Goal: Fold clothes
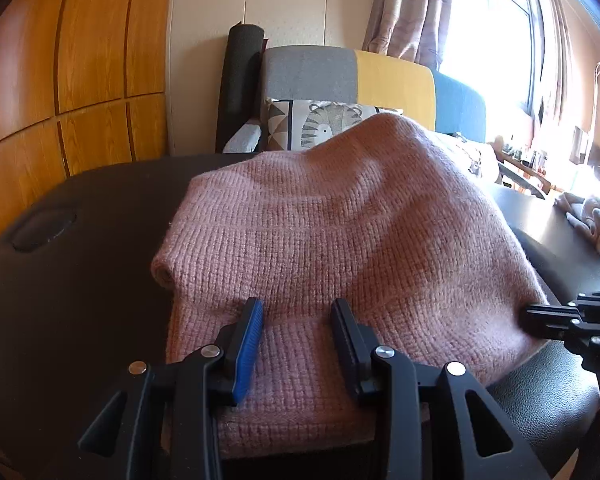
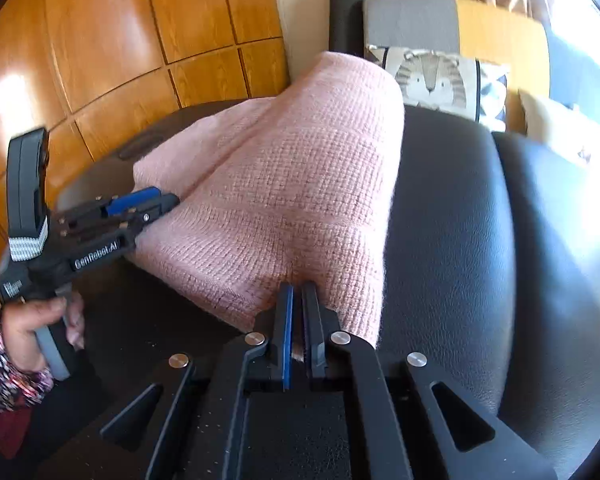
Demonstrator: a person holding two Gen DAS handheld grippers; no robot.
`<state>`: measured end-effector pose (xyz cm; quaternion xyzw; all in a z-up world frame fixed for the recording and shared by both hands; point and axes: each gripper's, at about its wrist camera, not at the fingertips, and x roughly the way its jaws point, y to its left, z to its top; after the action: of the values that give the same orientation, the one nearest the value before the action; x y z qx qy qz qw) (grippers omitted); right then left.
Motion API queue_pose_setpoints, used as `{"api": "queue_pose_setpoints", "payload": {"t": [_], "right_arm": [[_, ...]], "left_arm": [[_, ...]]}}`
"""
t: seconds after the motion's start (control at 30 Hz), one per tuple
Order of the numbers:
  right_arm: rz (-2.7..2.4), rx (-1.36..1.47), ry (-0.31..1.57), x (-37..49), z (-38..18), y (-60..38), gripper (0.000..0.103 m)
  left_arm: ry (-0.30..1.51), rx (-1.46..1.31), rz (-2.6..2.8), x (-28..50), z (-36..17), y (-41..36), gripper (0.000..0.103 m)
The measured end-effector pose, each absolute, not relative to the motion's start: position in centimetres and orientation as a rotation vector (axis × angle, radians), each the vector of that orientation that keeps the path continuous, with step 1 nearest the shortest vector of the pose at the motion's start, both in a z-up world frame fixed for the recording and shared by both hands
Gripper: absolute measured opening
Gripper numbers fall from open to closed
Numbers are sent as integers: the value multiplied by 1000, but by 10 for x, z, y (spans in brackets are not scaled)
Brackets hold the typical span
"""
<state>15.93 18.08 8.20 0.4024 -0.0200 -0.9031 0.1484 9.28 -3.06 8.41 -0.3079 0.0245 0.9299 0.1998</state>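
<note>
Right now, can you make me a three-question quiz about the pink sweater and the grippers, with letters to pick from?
1. Where does the sweater lie?
A. on the dark padded table
B. on the wooden floor
C. over the curtain

2. What colour is the sweater?
A. green
B. pink
C. white

3. How is the right gripper?
A. wide open, away from the sweater
B. holding a cushion
C. shut on the sweater's edge

Answers:
1 A, the knit spreads across the dark padded top in both views.
2 B, the knit is pink all over.
3 C, its two fingers pinch a fold of pink knit in the right wrist view. The left gripper is different: its fingers stand apart over the sweater.
</note>
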Motion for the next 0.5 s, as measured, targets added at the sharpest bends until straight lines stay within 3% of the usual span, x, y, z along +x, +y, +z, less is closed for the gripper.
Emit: {"api": "queue_pose_setpoints", "payload": {"t": [0.07,0.33,0.5], "right_arm": [[-2575,1184,-73,154,91,175,6],[-2704,972,-191,108,143,195,7],[-2732,1012,-250,53,148,199,7]], "left_arm": [[33,-857,2590,93,83,-35,37],[-130,-783,2623,90,122,-42,37],[-73,-784,2633,44,150,-18,37]]}}
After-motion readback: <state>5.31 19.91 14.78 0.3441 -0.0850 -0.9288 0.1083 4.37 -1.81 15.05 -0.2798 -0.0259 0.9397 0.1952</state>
